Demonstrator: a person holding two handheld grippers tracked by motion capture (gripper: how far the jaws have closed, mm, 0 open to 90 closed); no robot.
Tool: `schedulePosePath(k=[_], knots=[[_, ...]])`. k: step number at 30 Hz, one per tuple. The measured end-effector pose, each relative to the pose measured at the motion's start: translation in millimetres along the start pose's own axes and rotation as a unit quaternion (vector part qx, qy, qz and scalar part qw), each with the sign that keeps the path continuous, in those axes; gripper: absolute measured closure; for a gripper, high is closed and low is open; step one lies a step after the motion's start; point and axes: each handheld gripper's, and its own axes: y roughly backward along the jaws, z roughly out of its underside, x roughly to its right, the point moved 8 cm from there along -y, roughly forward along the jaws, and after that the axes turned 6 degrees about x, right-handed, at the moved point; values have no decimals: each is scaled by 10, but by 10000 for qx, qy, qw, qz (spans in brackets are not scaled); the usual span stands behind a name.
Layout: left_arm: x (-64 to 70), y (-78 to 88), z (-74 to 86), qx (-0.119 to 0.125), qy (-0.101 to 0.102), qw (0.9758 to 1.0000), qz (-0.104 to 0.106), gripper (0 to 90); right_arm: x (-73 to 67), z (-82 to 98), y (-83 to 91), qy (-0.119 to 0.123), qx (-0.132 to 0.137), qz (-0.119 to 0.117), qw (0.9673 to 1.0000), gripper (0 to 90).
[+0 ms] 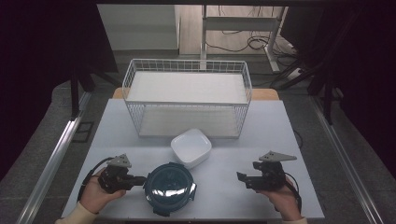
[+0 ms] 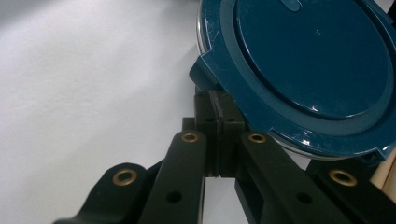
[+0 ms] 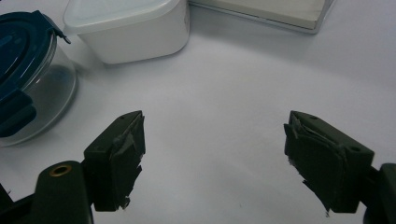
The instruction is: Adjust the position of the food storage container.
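The left gripper (image 1: 138, 180), jaws pressed together, sits at the lidded container's (image 1: 169, 183) clip; lid still on, right gripper (image 1: 243, 179) spread, idle.

Black two-fingered grippers (image 1: 140, 180) (image 1: 241, 178) with brass rivets, grey triangular top plates, black cables; cream sleeves (image 1: 77, 215).

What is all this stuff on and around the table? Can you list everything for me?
Round clear container with dark blue clip lid: one, near edge of the table, left of centre.
Square white lidded tub: one, just beyond the round container.
White wire basket: one, white boards inside, far half of the table.
Pale grey table: one, bearing everything.
White desk frame: one, on the floor behind, with cables.
Left gripper: one, black, shut, at the blue lid's clip.
Right gripper: one, black, open over bare table.
Hands: two, at the near edge.
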Motion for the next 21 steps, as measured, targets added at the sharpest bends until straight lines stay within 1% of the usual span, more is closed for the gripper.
schedulePosePath(k=[2, 4, 6, 12, 14, 16, 17, 18, 19, 20, 21], knots=[[20, -9, -4, 27, 24, 10000, 6, 900, 1, 1, 0, -3, 0, -1, 10000, 203], [35, -15, -4, 13, -6, 10000, 34, 900, 1, 1, 0, -3, 0, -3, 10000, 203], [55, -25, -7, 41, 8, 10000, 61, 900, 1, 1, 0, -2, -1, -4, 10000, 203], [48, -28, -8, 64, -2, 9999, 119, 900, 5, 1, 7, -1, 0, 1, 10000, 203], [38, -27, -9, 57, -33, 9999, 94, 900, 6, 0, 9, 3, 3, 3, 10000, 204], [-2, -17, -22, 140, 34, 9999, -62, 900, 9, -7, 20, -6, 31, 15, 10000, 203], [-2, -17, -22, 140, 34, 9999, -62, 900, 9, -7, 20, -6, 31, 15, 10000, 203], [-29, 4, -32, 218, 107, 9996, -144, 900, 8, -10, 25, -10, 38, 11, 10000, 203], [-51, 25, -43, 314, 228, 9990, -227, 839, 4, -19, 34, -23, 66, 0, 10000, 203], [-88, 67, -61, 503, 475, 9968, -402, 802, -5, -25, 39, -44, 80, -28, 10000, 203], [-103, 93, -67, 587, 577, 9955, -467, 772, -14, -29, 41, -63, 90, -58, 9999, 203]])
